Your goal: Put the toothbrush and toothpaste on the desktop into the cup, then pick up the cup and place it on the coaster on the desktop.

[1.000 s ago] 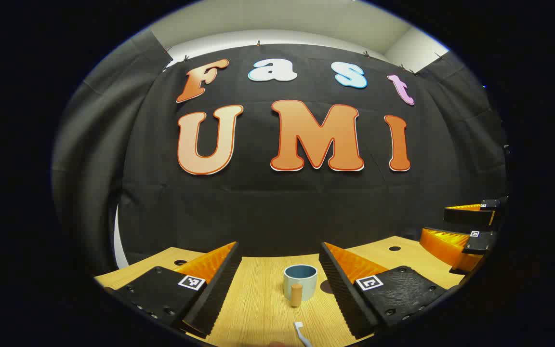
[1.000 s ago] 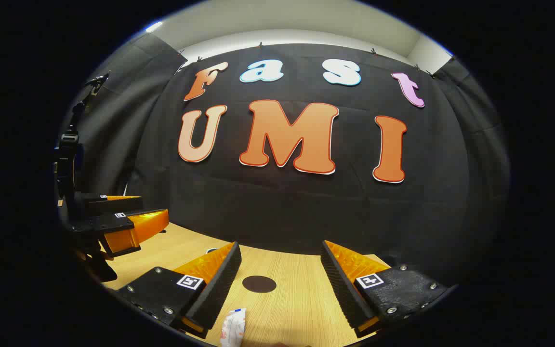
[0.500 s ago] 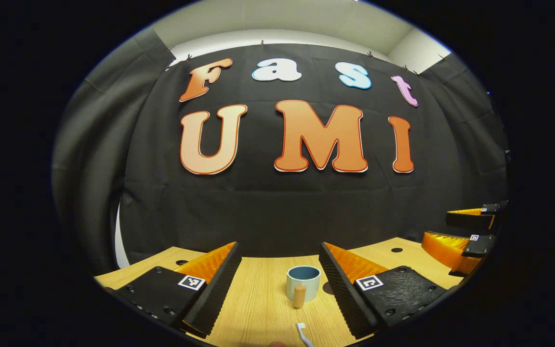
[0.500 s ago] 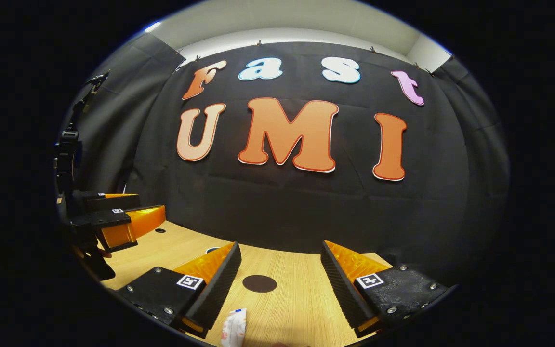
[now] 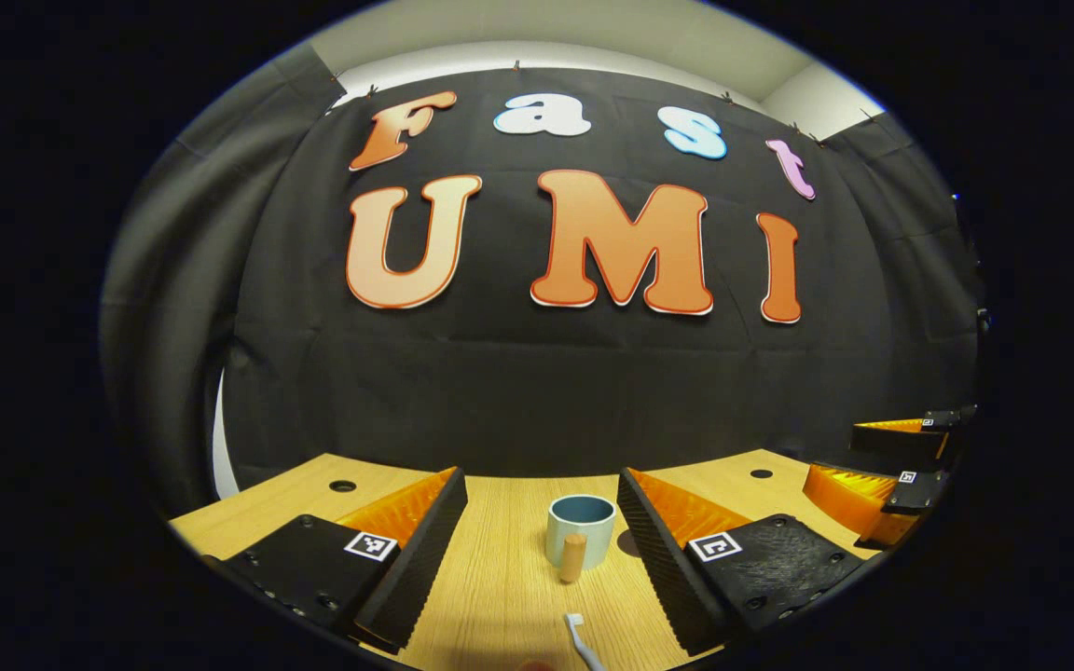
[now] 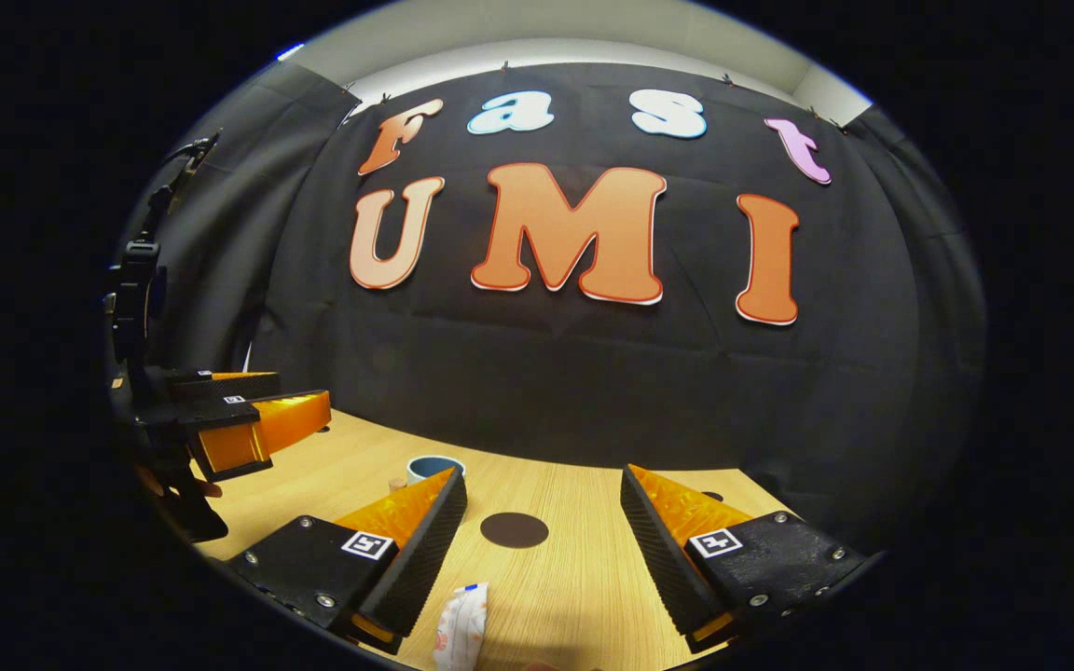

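Note:
A pale blue cup (image 5: pixel 581 524) with a short wooden handle (image 5: pixel 573 557) stands upright on the wooden table (image 5: pixel 500 596), straight ahead between the fingers of my open left gripper (image 5: pixel 539 475). The white toothbrush (image 5: pixel 580 636) lies close in front, its head pointing at the cup. A dark round coaster (image 6: pixel 514 529) lies between the fingers of my open right gripper (image 6: pixel 543 472); its edge (image 5: pixel 631 544) peeps out right of the cup. The white toothpaste tube (image 6: pixel 462 626) lies near my right gripper's left finger. The cup's rim (image 6: pixel 434 464) shows above that finger.
The other gripper (image 5: pixel 840 457) hangs open over the table's right side, and in the right gripper view the left gripper (image 6: pixel 299 393) hovers at the left, held by a hand. Small round holes (image 5: pixel 343 486) (image 5: pixel 761 473) sit near the table's back edge by the black cloth wall.
Both views have shifted so that more of the table shows. In the right gripper view the cup's rim has come into sight and more of the toothpaste shows. Both grippers stay open.

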`<move>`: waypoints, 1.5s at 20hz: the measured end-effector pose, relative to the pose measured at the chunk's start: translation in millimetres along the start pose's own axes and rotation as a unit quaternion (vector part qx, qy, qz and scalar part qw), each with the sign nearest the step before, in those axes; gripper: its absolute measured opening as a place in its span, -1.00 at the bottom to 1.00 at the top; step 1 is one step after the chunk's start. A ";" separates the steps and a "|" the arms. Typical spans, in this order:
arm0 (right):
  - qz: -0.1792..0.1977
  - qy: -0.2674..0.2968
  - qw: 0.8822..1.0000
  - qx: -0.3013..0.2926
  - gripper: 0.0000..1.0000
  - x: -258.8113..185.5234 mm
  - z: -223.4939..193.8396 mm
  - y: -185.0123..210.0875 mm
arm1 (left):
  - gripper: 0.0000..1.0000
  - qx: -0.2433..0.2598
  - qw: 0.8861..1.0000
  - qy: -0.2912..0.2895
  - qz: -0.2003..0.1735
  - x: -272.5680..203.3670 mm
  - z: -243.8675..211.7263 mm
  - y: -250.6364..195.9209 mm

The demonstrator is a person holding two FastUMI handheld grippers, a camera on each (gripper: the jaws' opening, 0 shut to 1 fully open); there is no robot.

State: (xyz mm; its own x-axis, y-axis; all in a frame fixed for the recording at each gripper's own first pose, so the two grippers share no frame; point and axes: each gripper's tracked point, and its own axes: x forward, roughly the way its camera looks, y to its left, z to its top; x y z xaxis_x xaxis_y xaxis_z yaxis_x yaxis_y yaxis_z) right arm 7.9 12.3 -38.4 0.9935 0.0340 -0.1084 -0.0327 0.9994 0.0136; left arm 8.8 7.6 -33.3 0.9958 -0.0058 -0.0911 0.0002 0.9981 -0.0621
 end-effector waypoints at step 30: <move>0.096 0.246 0.964 -0.015 0.58 -20.2 -170.7 64.1 | 0.96 0.011 0.945 0.327 -0.034 -35.4 -214.6 -23.7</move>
State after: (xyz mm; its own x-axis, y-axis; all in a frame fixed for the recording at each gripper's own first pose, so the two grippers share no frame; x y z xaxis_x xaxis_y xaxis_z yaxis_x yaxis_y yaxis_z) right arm -32.9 77.3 -205.0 0.7971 0.2118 -0.5655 -0.2215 0.9737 0.0525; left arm -46.0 -29.1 -242.0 0.7249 -0.0993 -0.6817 0.0708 0.9951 -0.0696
